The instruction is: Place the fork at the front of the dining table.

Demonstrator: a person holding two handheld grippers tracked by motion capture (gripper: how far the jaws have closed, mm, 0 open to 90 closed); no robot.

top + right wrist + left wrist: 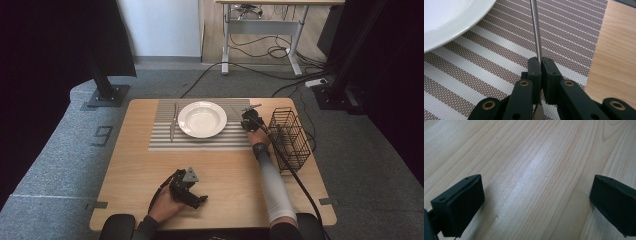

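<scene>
Steel handle clamped: your right gripper point(541, 65) is closed tight on a piece of cutlery point(535, 30), its thin shaft running up past the jaws; which piece it is, the frames don't tell. It hangs just over the right part of the striped placemat point(165, 140), right of the white plate point(202, 119). A knife point(173, 121) already lies left of the plate. The wire basket point(289, 137) stands at the table's right edge. Left to do, by my reading: lay this piece down beside the plate and let go. Your left gripper point(536, 195) rests near you on bare wood, jaws wide apart, nothing between them.

white plate point(202, 119), brown-and-white striped placemat point(499, 62)
</scene>
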